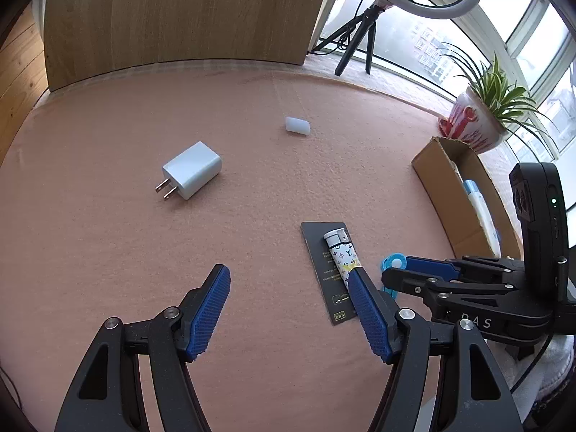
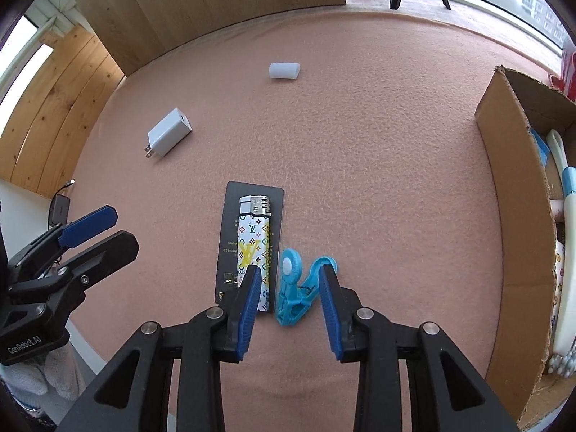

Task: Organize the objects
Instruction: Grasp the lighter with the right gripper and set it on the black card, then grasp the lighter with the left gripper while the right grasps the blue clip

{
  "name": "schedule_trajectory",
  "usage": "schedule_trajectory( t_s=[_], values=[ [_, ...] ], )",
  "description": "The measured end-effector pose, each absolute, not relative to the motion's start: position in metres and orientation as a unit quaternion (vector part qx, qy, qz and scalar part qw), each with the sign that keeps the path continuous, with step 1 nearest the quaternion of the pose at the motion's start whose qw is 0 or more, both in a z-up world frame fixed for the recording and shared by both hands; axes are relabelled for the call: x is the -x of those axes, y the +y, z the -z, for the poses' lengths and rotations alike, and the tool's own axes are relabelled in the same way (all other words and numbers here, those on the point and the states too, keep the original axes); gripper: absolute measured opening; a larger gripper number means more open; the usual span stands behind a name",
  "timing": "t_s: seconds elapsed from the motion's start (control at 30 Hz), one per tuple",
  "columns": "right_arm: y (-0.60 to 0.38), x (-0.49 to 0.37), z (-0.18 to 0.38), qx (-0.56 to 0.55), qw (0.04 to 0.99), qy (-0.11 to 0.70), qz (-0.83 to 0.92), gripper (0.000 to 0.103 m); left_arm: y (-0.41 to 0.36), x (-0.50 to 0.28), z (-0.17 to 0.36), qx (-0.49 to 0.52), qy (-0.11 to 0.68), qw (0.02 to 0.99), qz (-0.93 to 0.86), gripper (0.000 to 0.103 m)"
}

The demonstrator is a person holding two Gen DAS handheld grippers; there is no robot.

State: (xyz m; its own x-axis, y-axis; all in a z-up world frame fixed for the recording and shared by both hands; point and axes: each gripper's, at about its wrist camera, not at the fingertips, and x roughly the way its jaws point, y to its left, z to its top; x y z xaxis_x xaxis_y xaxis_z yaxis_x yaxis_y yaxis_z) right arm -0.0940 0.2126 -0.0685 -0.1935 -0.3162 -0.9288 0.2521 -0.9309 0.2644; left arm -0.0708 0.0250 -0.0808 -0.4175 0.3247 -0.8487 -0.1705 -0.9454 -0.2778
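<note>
R gripper (image 2: 289, 288) jaws narrow-open, astride blue clip (image 2: 295, 288) lower ctr, not pressing | L gripper (image 1: 288, 302) jaws wide, empty | lighter (image 2: 253, 244) on dark card (image 2: 230, 216) ctr | charger (image 2: 169, 132) upper left | box (image 2: 504, 187) right, on counter (image 2: 378, 144)

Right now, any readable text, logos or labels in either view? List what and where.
"GenRobot.AI": body of the left gripper, right wrist view.
"D A S": body of the right gripper, left wrist view; possibly partial.
"LV" monograms, "LOUIS": lighter.
Small print on the black card: too small to read.
</note>
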Motion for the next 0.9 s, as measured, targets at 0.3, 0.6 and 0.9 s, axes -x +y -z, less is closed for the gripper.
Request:
schedule_trajectory(
  t_s=[0.3,0.6,0.9],
  values=[
    [0.243,0.092,0.059,-0.597,0.149,-0.060,0.786,0.030,0.041,0.071,0.086,0.525,-0.068,0.159,-0.833,0.071],
    [0.219,0.091,0.087,-0.622,0.157,-0.033,0.766,0.029,0.056,0.073,0.087,0.531,-0.062,0.167,-0.828,0.066],
    [0.241,0.101,0.088,-0.615,0.135,-0.028,0.776,0.018,0.089,0.080,0.098,0.541,-0.050,0.177,-0.821,0.056]
  ],
)
